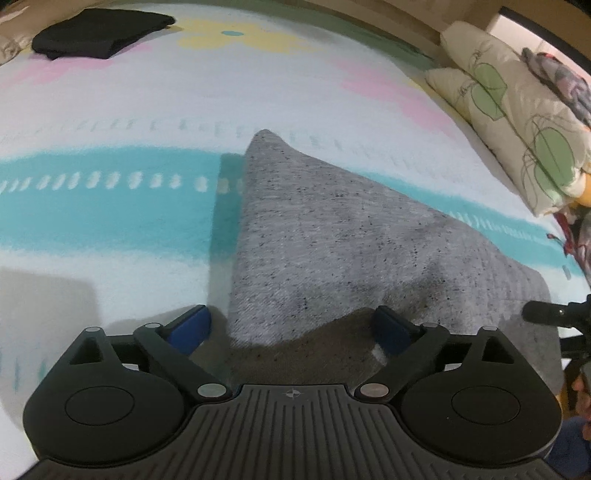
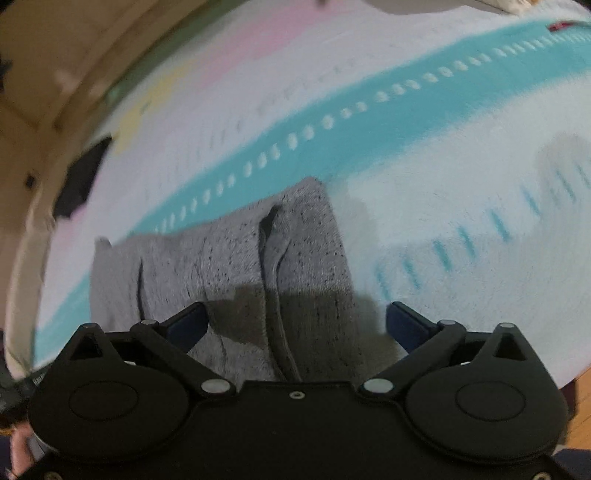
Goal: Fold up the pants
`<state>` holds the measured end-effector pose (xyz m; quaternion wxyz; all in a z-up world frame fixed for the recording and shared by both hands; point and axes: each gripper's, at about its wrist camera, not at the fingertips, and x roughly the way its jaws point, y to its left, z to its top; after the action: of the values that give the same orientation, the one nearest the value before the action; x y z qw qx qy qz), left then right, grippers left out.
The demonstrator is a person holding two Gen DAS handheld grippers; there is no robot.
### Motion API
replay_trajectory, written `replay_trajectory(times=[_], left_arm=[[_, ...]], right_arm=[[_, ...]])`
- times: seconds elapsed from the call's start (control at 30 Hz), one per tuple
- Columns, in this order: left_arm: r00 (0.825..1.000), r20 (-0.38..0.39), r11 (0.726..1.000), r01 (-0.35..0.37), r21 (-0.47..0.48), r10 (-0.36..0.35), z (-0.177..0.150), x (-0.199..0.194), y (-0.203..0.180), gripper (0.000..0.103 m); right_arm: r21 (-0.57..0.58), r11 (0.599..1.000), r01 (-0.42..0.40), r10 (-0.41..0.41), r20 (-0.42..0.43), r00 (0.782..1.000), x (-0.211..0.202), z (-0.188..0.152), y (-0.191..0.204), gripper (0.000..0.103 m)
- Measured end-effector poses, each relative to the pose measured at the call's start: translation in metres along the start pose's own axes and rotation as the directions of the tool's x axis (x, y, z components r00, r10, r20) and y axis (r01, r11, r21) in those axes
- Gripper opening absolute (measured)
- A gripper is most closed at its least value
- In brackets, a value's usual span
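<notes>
Both pairs of fingers stand spread wide with nothing between them: my left gripper [image 1: 291, 325] and my right gripper [image 2: 295, 321] hover just above the pants [image 1: 325, 240], released, each near one end of the cloth. I judge they sit there to take the ends for another fold. The pants lie on the bed [image 1: 110, 240], across its teal stripe, toward the near edge, already doubled into a grey block; one corner peaks toward the far side. In the right view a dark drawstring [image 2: 271, 266] trails over the top layer, so the waist end is probably under my right gripper. A black garment [image 1: 99, 33] lies folded at the far left corner, well apart, perhaps set aside as done. Pillows [image 1: 509, 110] line the right edge.
</notes>
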<state>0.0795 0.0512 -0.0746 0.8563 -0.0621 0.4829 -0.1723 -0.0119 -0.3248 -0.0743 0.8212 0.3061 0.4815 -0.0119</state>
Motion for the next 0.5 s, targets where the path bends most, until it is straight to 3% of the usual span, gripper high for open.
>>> replay_trajectory(times=[0.1,0.23,0.37,0.47,0.5], left_arm=[[0.999,-0.014,1.0,0.031,0.006,-0.031,0.004,0.005,-0.001,0.102],[0.997,-0.028,0.997,0.069,0.018,-0.068,0.009,0.01,0.001,0.102],[0.996,-0.025,0.997,0.081,0.007,-0.081,0.009,0.01,0.002,0.101],[0.997,-0.003,0.997,0.075,0.015,-0.075,0.006,0.006,-0.004,0.083],[0.997,0.005,0.997,0.076,0.019,-0.076,0.006,0.005,-0.007,0.073]], right_arm=[[-0.043,0.999,-0.032,0.032,0.012,0.999,0.004,0.001,0.002,0.103],[-0.138,0.976,-0.169,0.164,-0.042,0.986,0.017,0.005,0.013,0.103],[-0.251,0.962,-0.104,0.097,-0.042,0.994,0.022,0.002,0.032,0.103],[-0.262,0.962,-0.078,0.075,-0.02,0.997,0.018,-0.001,0.035,0.095],[-0.267,0.961,-0.068,0.068,-0.008,0.998,0.015,-0.003,0.036,0.079]])
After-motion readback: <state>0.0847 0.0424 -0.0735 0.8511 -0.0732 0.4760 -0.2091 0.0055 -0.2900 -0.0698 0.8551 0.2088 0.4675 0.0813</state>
